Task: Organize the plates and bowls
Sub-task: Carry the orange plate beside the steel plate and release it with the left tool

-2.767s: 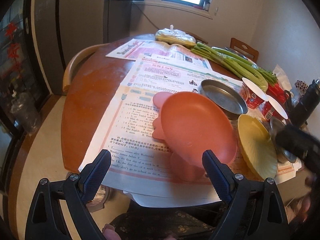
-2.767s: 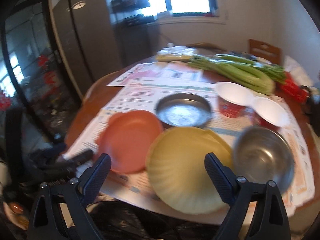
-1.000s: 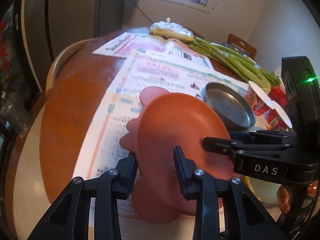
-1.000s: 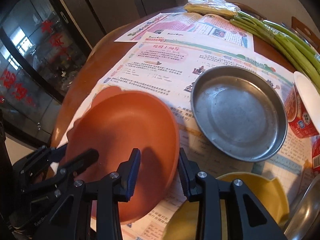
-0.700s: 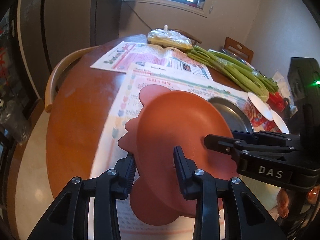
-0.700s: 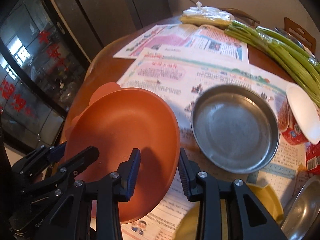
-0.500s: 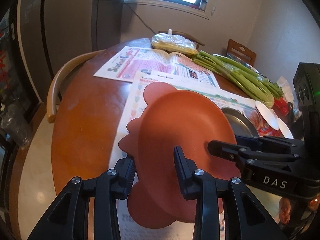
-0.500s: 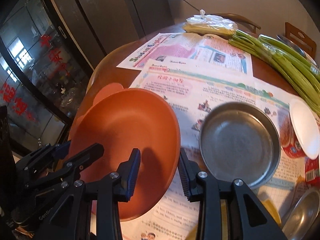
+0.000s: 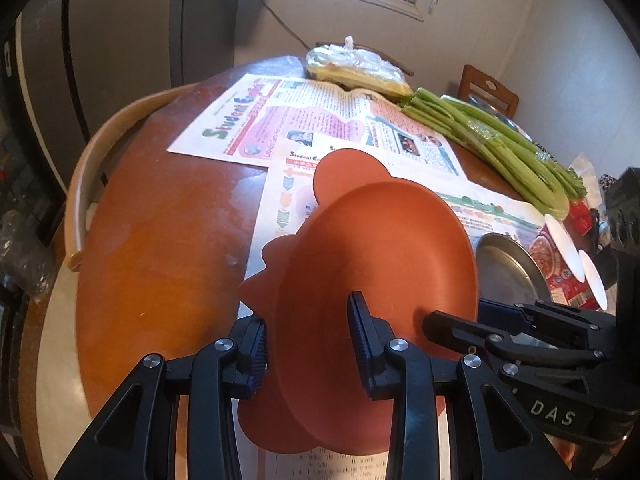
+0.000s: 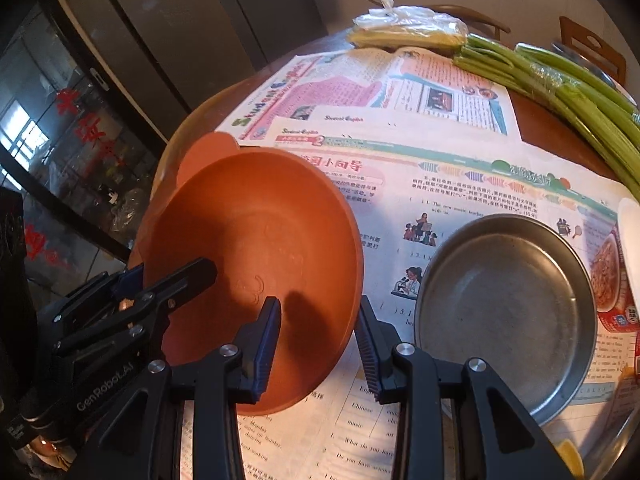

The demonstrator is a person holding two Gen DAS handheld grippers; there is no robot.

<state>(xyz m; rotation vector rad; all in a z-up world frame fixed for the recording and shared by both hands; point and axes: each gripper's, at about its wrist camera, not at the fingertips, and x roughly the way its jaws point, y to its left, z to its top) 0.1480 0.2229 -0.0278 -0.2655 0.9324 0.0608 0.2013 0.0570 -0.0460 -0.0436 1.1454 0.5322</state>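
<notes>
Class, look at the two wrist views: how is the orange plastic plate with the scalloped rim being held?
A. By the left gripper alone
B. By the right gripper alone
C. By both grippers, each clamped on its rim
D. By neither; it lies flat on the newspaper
C: the left gripper and right gripper each pinch the near rim of the orange plastic plate, which tilts above the newspaper.

Round wooden table [image 9: 160, 248] — newspapers [image 9: 280, 120], celery [image 9: 500, 148], perhaps.
</notes>
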